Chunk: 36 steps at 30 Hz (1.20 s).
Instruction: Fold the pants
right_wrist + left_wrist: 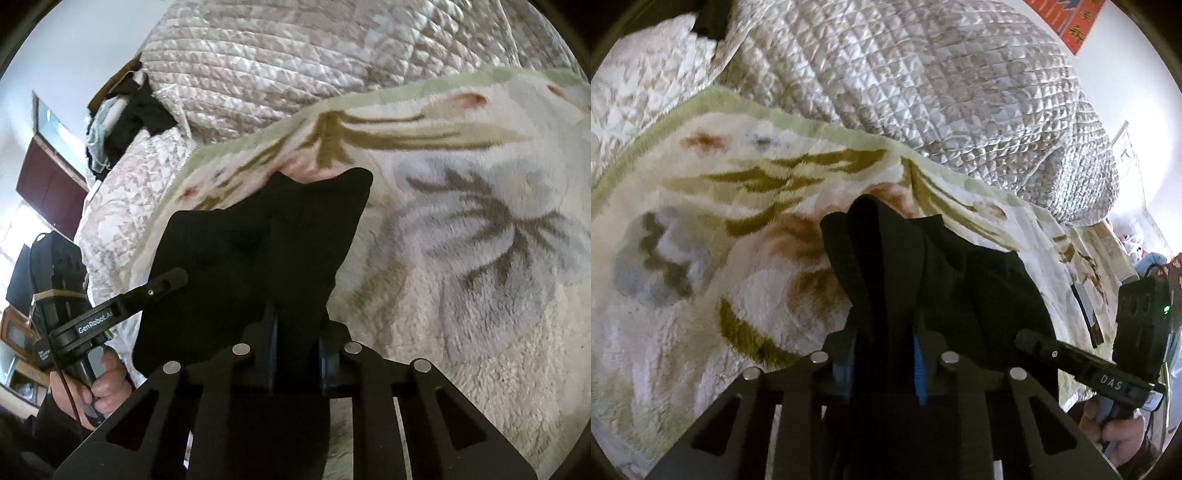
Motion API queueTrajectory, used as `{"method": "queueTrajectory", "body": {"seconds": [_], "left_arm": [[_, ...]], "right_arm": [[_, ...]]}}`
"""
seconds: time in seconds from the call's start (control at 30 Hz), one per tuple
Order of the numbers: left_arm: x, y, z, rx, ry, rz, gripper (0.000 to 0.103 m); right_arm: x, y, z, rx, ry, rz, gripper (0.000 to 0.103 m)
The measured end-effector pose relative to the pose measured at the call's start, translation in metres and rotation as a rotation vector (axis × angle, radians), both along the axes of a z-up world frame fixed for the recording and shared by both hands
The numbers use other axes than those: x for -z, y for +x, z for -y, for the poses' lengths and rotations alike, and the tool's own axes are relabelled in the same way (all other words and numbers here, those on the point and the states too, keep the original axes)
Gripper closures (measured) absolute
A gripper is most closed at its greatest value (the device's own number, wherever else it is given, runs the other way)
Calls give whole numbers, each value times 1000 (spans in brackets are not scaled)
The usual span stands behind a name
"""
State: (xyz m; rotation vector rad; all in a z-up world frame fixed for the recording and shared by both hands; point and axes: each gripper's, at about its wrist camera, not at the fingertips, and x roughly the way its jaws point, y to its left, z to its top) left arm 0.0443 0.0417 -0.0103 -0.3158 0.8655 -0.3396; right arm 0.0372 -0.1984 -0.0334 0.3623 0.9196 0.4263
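Note:
The black pants [945, 273] hang bunched between both grippers above a fluffy cream blanket with green and brown leaf print [713, 229]. My left gripper [886, 354] is shut on a fold of the pants, blue pads [919, 369] showing beside the cloth. My right gripper [295, 332] is shut on another part of the pants [258, 243], which stand up in a dark peak in front of it. The right gripper also shows in the left wrist view [1082, 363], and the left gripper in the right wrist view [122, 306]. The fingertips are hidden by cloth.
A quilted beige bedspread [923, 81] is heaped behind the blanket. A pile of dark and pale clothes [125, 118] lies at the bed's far corner. The blanket [480, 258] spreads to the right. A wall, a dark cabinet [51, 184] and a window stand beyond the bed.

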Motion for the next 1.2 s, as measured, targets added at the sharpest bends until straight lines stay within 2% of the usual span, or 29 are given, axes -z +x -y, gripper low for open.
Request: {"method": "queueTrajectory", "body": {"seconds": [0.2, 0.4, 0.57, 0.83, 1.2], "left_arm": [[-11, -26, -5, 9, -7, -12, 78], [-7, -35, -6, 12, 4, -41, 79], [-15, -30, -7, 13, 15, -20, 79], [-30, 12, -19, -3, 71, 7, 79], [-34, 101, -52, -38, 120, 24, 79]], "right_arm": [[-24, -24, -6, -31, 11, 39, 87], [-18, -38, -11, -50, 14, 10, 87], [-26, -35, -15, -56, 18, 32, 87], [-34, -1, -33, -66, 13, 53, 87], [-41, 90, -69, -83, 21, 70, 87]]}}
